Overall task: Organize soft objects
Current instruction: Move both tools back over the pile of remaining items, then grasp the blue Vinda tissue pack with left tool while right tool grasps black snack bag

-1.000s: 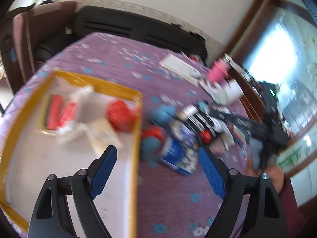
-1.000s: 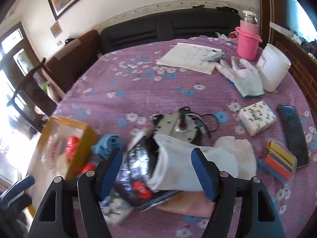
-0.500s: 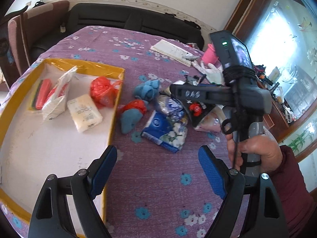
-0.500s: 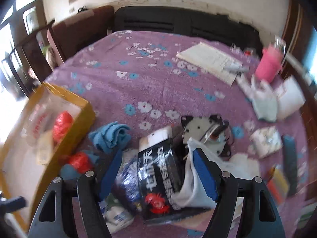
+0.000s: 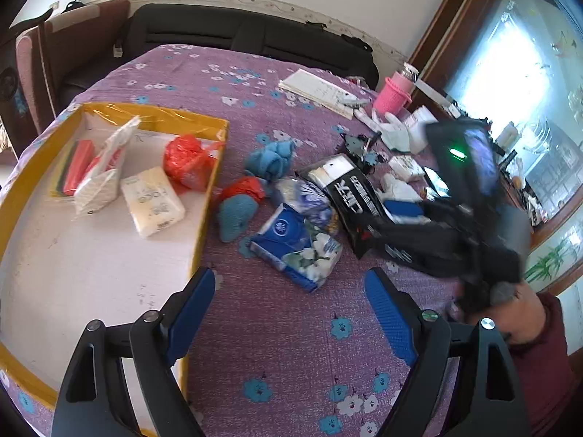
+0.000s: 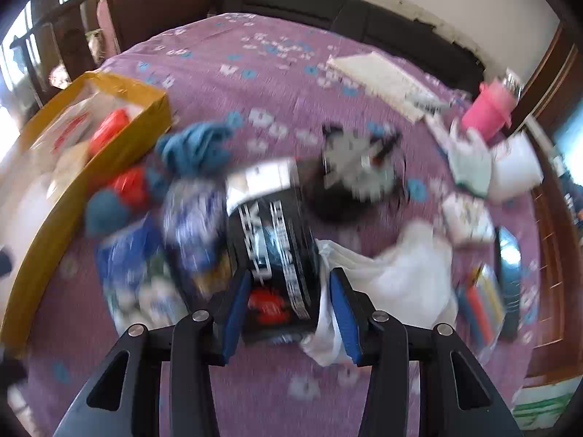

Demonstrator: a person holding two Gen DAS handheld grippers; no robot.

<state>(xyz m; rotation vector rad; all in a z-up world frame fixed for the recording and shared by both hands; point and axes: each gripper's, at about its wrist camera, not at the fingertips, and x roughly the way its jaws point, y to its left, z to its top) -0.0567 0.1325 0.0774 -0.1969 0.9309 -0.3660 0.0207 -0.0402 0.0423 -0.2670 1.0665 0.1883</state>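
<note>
Where right gripper (image 6: 288,306) straddles black packet (image 6: 273,240), left gripper (image 5: 289,309) — agape.

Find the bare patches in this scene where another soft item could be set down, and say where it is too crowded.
Free: the near half of the yellow-rimmed tray, below the white tissue pack; also the purple cloth between the left gripper and the blue tissue pack. Crowded: the pile around the black packet, where the right gripper is working.
</note>
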